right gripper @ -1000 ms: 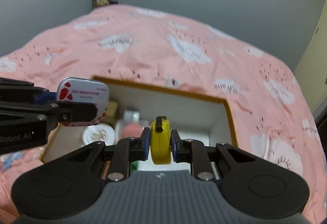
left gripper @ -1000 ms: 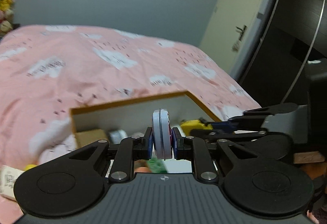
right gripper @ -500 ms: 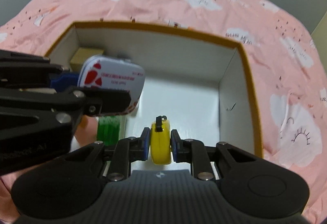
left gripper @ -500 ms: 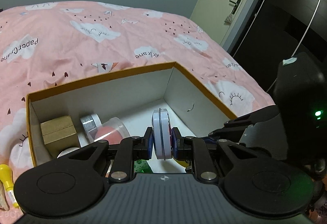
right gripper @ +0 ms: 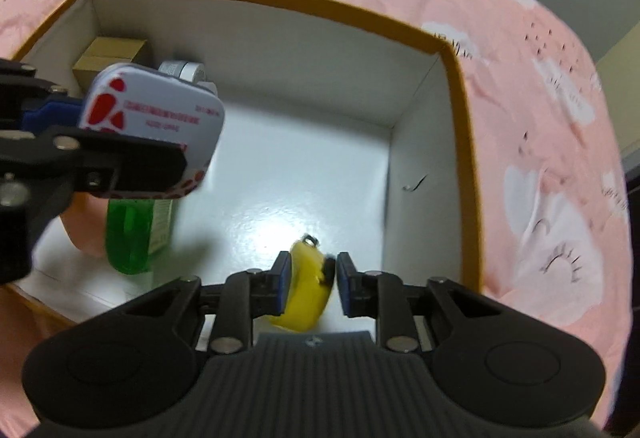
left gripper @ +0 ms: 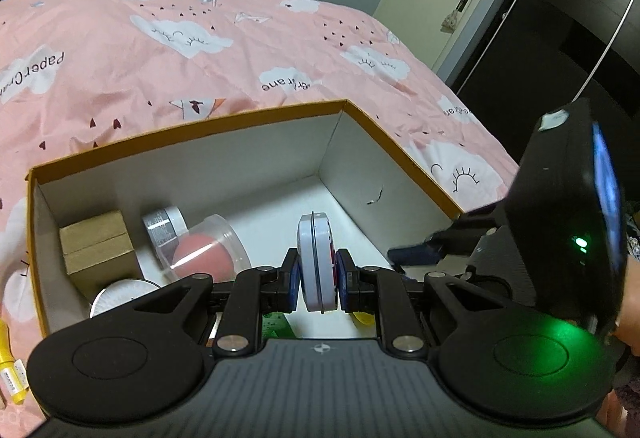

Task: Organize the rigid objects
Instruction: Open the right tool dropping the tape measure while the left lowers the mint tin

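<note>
An open cardboard box with white inside walls lies on the pink bed; it also shows in the right wrist view. My left gripper is shut on a flat white tin with red marks, held on edge above the box floor; the tin shows in the right wrist view. My right gripper has its jaws parted over the box floor. A blurred, tilted yellow tape measure sits between them, no longer pinched.
In the box lie a brown carton, a silver jar, a clear cup with a pink sponge, a white round lid and a green bottle. A yellow item lies outside at the left.
Both grippers dropped lower into the box. The right gripper's jaws opened and the yellow tape measure tilted loose between them. The left gripper keeps the tin.
</note>
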Tool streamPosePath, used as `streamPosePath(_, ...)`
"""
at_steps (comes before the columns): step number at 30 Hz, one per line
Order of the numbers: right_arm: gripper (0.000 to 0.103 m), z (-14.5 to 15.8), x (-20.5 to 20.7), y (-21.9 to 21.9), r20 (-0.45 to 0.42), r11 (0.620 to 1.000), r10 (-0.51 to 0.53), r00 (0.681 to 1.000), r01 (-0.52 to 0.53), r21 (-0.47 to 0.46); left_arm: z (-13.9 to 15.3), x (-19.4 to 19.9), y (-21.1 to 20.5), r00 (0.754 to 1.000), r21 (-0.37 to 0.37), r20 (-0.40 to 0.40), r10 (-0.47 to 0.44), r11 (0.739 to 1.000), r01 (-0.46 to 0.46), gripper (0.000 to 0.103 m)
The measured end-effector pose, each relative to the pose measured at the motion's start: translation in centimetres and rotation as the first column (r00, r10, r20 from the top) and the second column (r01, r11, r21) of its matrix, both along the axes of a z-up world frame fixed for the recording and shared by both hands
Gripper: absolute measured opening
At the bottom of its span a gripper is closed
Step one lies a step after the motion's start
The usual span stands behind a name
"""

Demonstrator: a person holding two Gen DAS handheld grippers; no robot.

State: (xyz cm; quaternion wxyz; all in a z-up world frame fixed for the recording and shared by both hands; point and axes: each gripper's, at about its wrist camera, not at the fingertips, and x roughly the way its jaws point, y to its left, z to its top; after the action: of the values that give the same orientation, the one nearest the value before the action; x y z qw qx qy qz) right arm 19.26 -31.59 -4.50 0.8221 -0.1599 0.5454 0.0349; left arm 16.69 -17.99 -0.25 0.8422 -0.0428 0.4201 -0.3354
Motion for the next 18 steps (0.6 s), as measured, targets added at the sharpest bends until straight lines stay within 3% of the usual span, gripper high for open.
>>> streamPosePath(6, 0.044, 1.3, -0.9, 0.7, 0.069, 0.995, 0.063, 0.996, -0.058, -0.08, -0.8, 0.6, -0.8, 0.999, 0.015, -0.043, -0.009, 1.0, 0.01, 0.02)
streamPosePath(10, 0.046, 1.5, -1.3, 0.8, 0.077, 0.995, 0.074, 0.994, -0.068, -0.077, -1.5, 0.9, -1.2, 0.997, 0.032, -0.074, -0.014, 0.999, 0.017, 0.02)
streamPosePath(13, 0.054, 1.6, -1.3, 0.7, 0.087, 0.996, 0.067, 0.994, -0.061, -0.072, -2.1, 1.1, -1.2, 0.996, 0.033, -0.093, -0.011, 0.999, 0.015, 0.02)
streamPosePath(18, 0.054, 1.7, -1.3, 0.9, 0.095, 0.996, 0.075, 0.993, -0.069, -0.062, -2.4, 1.1, -1.5, 0.994, 0.06, -0.107, -0.021, 0.998, 0.028, 0.02)
